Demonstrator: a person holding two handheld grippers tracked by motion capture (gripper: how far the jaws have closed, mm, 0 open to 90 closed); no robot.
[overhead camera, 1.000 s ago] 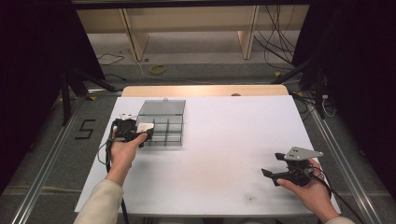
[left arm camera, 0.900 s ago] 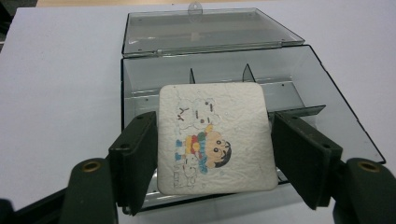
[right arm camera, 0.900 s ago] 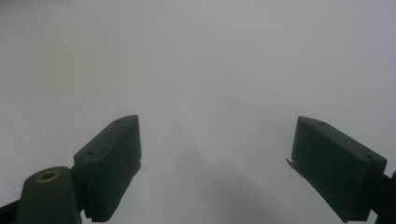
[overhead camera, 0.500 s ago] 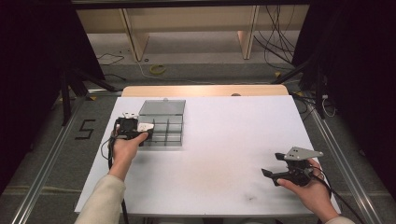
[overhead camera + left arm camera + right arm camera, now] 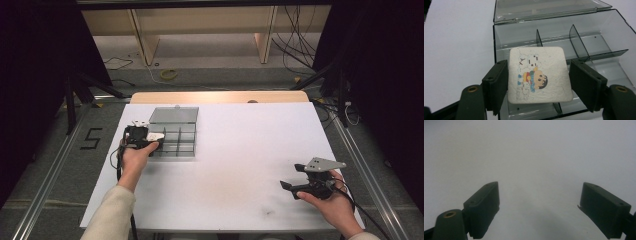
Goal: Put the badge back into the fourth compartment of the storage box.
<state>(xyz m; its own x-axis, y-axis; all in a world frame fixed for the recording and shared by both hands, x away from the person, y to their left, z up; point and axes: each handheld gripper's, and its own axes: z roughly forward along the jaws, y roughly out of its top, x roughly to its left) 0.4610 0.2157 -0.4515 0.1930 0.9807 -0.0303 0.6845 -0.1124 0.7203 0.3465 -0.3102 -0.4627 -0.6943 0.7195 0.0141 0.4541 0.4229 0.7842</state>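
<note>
Tabletop (image 5: 235, 150) space is left bare across the middle and right, from the far wooden edge to the near edge. One clear plastic box (image 5: 564, 62) is set near the left edge, its lid (image 5: 544, 10) laid open and flat on the far side. Thin dividers are seen inside it, splitting it into several compartments; an exact count cannot be made. One square white card (image 5: 539, 74), printed with cartoon figures, is gripped by its two side edges between the jaws of the left tongs (image 5: 539, 87), and is held over the near left part of the box. The right tongs (image 5: 539, 207) are held spread apart, with nothing between the jaws, low over bare white surface near the tabletop's near right corner, well apart from the box. Two tongs are counted, one in each hand.
</note>
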